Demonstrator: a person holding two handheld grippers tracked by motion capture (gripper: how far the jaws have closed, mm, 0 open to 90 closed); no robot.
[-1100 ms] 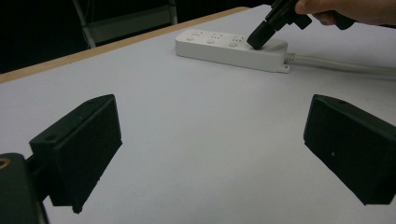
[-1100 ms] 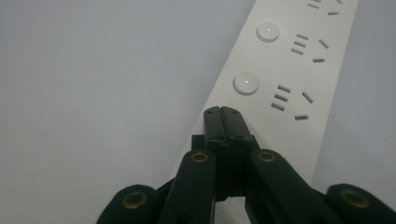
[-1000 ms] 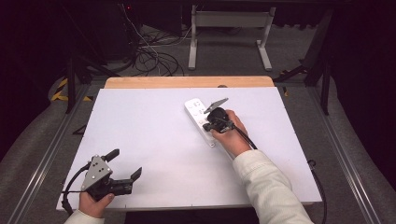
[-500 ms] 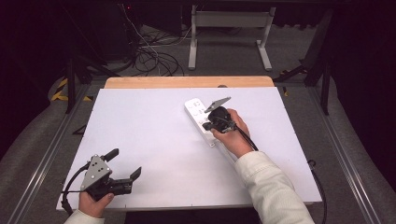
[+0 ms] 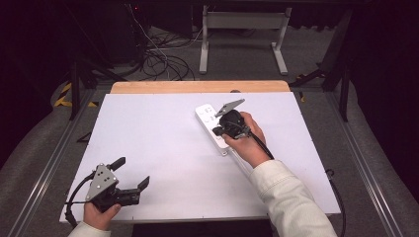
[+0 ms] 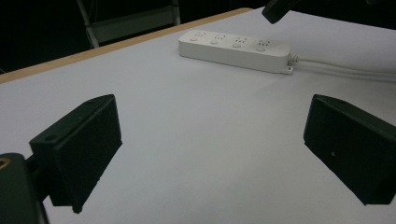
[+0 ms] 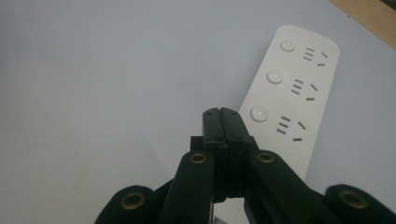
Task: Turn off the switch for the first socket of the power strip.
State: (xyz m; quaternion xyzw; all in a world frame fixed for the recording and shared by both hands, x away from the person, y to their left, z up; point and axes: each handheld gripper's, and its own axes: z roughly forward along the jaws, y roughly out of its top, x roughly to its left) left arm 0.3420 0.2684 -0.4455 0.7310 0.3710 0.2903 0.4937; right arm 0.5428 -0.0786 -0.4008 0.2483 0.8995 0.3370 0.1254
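A white power strip (image 5: 213, 125) lies flat on the table (image 5: 163, 148), toward the far right part of the white top and set at a slant. It is a long, slim bar of smooth matt plastic with rounded corners. In the right gripper view its face shows a row of round buttons, each beside a cluster of short slots. From its near end a white cord (image 6: 345, 71) runs off across the table; a small tab sticks out at that end.

The right gripper (image 7: 223, 122) sits over the near end of the strip, held in a hand (image 5: 247, 143) whose cream sleeve (image 5: 286, 197) comes in from the bottom edge. Its two black jaws are pressed flat together with nothing between them. Their blunt, square tips point down at the strip's face, just beside the nearest visible button; whether they touch the plastic I cannot tell. Brass-coloured pivots show on the black links behind the jaws, and a grey three-cornered plate tops the tool in the high view.

The left gripper (image 5: 126, 175) rests near the front left corner of the table, well apart from the strip, with a hand (image 5: 99, 215) around its handle. Its jaws stand wide apart and hold nothing. In the left gripper view they are blocky black pads with flat inner faces, over bare white surface.

The table top is a smooth, pale sheet with no gloss; a strip of light wood (image 5: 197, 87) shows along its far edge.
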